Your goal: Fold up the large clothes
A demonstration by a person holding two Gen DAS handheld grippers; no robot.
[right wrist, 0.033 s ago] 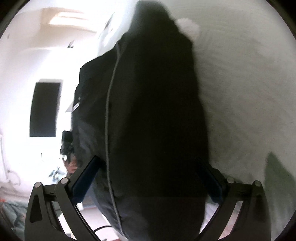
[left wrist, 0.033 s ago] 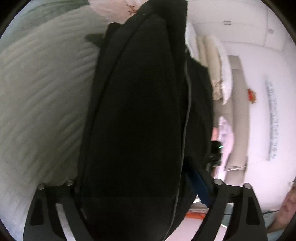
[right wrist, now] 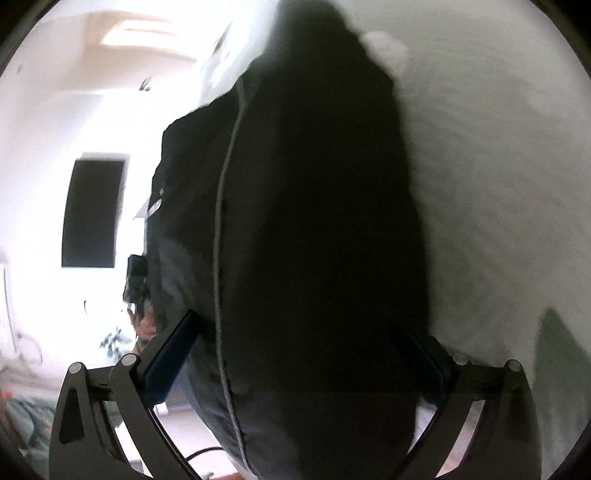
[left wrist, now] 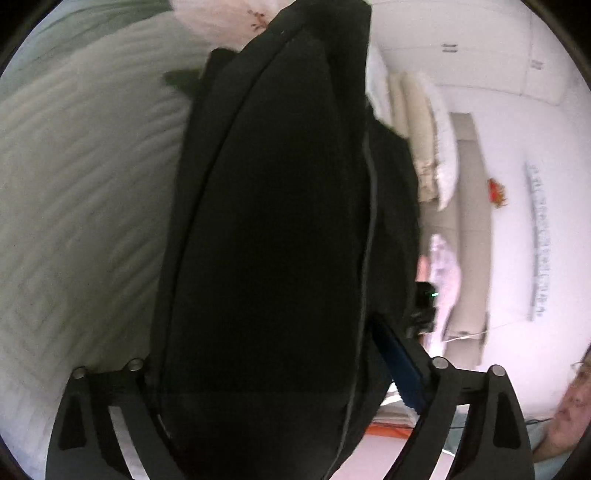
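A thick, folded black garment [left wrist: 277,221] with a thin grey piped seam fills the middle of both wrist views and lies on the pale quilted bed cover [left wrist: 74,184]. My left gripper [left wrist: 262,343] straddles one end of it. Its jaws are opening, with the cloth between them; the blue right pad stands just off the fabric and the left pad is hidden. My right gripper [right wrist: 295,317] straddles the garment [right wrist: 314,203] from the other end. Its jaws are opening wide too, and light shows between the left pad and the cloth.
Cream pillows [left wrist: 436,147] and a flowered cushion [left wrist: 221,18] lie at the bed's far side. Part of a person [left wrist: 569,402] shows at the lower right edge. White cupboards [left wrist: 480,55] line the wall. A dark rectangular opening [right wrist: 92,214] lies beyond the bed cover [right wrist: 498,184].
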